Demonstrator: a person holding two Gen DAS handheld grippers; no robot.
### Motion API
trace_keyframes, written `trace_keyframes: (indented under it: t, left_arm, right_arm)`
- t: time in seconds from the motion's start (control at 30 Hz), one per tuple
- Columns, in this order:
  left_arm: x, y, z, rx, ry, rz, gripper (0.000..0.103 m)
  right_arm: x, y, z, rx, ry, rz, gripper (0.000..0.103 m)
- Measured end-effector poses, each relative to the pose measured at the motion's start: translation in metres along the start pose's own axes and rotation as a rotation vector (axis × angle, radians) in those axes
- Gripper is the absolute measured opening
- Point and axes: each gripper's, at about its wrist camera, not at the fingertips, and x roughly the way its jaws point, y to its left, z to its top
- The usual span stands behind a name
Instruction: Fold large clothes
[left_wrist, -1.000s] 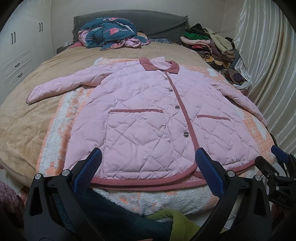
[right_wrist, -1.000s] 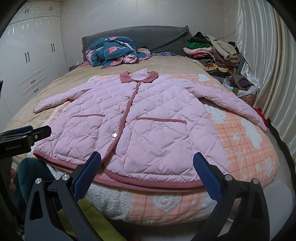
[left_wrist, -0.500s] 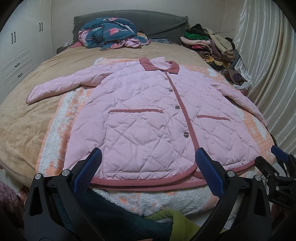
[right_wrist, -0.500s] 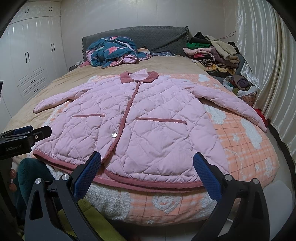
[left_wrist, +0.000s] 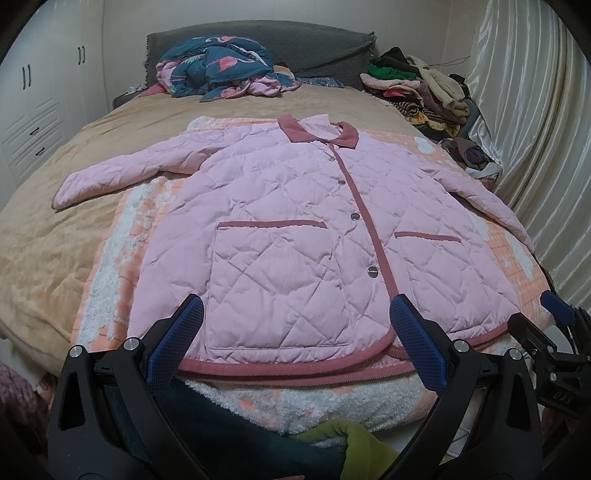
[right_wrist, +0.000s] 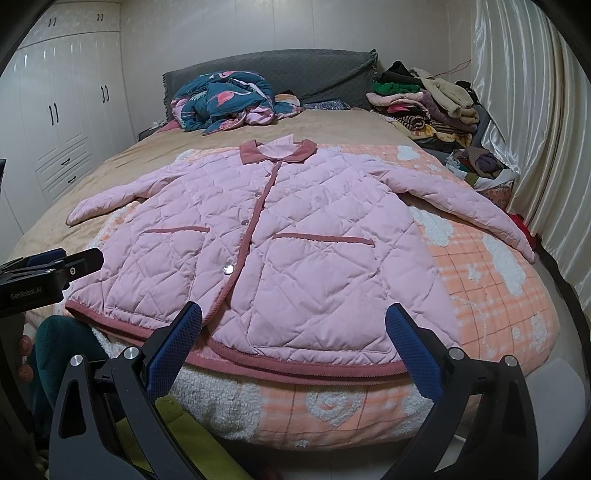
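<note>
A pink quilted jacket (left_wrist: 295, 229) with dark pink collar and trim lies flat and buttoned, front up, on an orange-and-white fleece blanket (left_wrist: 110, 280) on the bed, sleeves spread to both sides. It also shows in the right wrist view (right_wrist: 295, 251). My left gripper (left_wrist: 295, 332) is open and empty, just short of the jacket's hem at its left half. My right gripper (right_wrist: 295, 332) is open and empty, just short of the hem at its right half. The right gripper's tip shows at the right edge of the left wrist view (left_wrist: 557, 325).
A tan bedspread (left_wrist: 44, 236) covers the bed. A teal and pink quilt (left_wrist: 221, 66) lies bunched at the grey headboard (left_wrist: 317, 40). A pile of clothes (left_wrist: 417, 88) sits at the back right. Curtains (left_wrist: 535, 110) hang on the right, white wardrobes (right_wrist: 62, 122) on the left.
</note>
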Motion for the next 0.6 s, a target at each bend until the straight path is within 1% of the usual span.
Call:
trace_keyframes:
  t: [0.4,0.6]
  left_arm:
    - [0.000,0.000,0.000,0.000,0.000,-0.001,0.094]
    - [0.001,0.000,0.005,0.006,0.000,-0.003,0.094]
  right_arm:
    - [0.003,0.000,0.001,-0.001,0.005,0.006,0.099]
    - [0.015,0.000,0.011,0.002,0.015,0.015,0.099]
